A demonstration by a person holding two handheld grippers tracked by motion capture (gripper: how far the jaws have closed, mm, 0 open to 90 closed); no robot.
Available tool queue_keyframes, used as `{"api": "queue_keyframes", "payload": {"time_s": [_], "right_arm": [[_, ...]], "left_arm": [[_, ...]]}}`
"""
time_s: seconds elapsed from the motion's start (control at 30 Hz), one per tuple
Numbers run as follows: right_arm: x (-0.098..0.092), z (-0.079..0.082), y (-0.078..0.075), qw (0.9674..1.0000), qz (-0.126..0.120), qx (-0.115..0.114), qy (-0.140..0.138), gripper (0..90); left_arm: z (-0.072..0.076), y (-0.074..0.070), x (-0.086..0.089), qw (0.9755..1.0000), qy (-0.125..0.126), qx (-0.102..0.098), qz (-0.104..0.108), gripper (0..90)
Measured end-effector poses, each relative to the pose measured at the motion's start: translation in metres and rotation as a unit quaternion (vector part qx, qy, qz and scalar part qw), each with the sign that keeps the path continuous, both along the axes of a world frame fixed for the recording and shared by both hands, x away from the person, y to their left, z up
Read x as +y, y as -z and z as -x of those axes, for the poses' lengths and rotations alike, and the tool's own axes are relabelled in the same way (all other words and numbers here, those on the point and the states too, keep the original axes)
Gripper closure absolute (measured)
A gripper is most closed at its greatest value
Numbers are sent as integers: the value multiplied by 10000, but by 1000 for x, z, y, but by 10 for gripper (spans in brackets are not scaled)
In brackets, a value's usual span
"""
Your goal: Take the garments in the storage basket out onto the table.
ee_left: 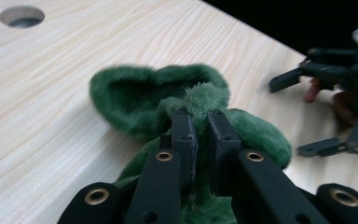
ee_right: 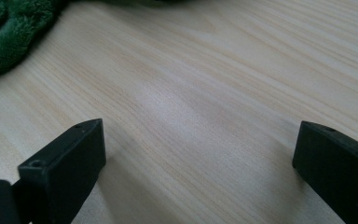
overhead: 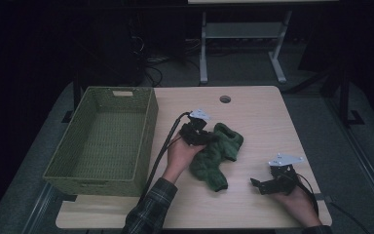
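Green fuzzy cloth, soft and crumpled, lying in a heap near the middle of the table, a bit toward the near edge. Pinched at its left side by the left gripper, jaws squeezed together on a fold of the fluffy stuff. Seen close up in the left gripper view: green fuzzy cloth poking up between the two black jaws, with a floppy loop of it resting on the wood behind. Left hand wrapped round that gripper, with a checked sleeve coming in from the near edge.

Right gripper down low by the near right corner of the table, well apart from the cloth, jaws wide apart with only bare wood between. Held in the right hand. In the right gripper view, right gripper with a black jaw at each side, light wood grain in the gap, and a bit of the green fuzzy cloth off in the far corner. Also seen far off in the left gripper view, right gripper, jaws spread.

Green woven basket sitting at the left edge of the table, just beside the left hand. Round hole in the wood near the far edge.
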State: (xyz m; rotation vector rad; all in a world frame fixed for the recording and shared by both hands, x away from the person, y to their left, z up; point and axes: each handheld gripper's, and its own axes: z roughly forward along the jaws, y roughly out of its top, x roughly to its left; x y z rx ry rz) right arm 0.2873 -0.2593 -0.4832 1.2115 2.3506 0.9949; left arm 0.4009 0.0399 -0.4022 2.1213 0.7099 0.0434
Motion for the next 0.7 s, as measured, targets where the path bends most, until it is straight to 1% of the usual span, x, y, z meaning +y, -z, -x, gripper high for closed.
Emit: {"api": "queue_keyframes", "payload": {"time_s": [0.1, 0.13, 0.17, 0.23, 0.3, 0.43, 0.53, 0.57, 0.6, 0.63, 0.7], "right_arm": [[0, 0, 0, 10000, 0, -5, -4, 20], [0, 0, 0, 10000, 0, -5, -4, 20], [0, 0, 0, 10000, 2, -6, -6, 21], [0, 0, 0, 10000, 1, -8, -8, 20], [0, 0, 0, 10000, 1, -8, -9, 20], [0, 0, 0, 10000, 2, -7, -8, 21], [0, 0, 0, 10000, 1, -1, -2, 20], [0, 0, 0, 10000, 1, -1, -2, 20], [0, 0, 0, 10000, -2, 7, 5, 21], [0, 0, 0, 10000, -2, 8, 5, 20], [0, 0, 0, 10000, -1, 7, 5, 20]], "left_arm": [[-5, 12, -1, 10000, 13, 68, -51, 826], [-5, 12, -1, 10000, 13, 68, -51, 820], [-7, 17, -3, 9999, 9, 126, -69, 820], [-9, 25, -4, 9998, -8, 185, -121, 773], [-9, 27, -3, 9997, -39, 224, -129, 683], [-8, 24, 1, 9997, -9, 215, -97, 502], [-3, 14, 6, 9999, -60, 72, -122, 392], [-3, 14, 6, 9999, -60, 72, -122, 360], [0, 10, 10, 9999, -88, -14, -148, 342], [0, 10, 10, 9999, -88, -14, -148, 325], [8, 4, 16, 9998, -96, -100, -170, 316]]}}
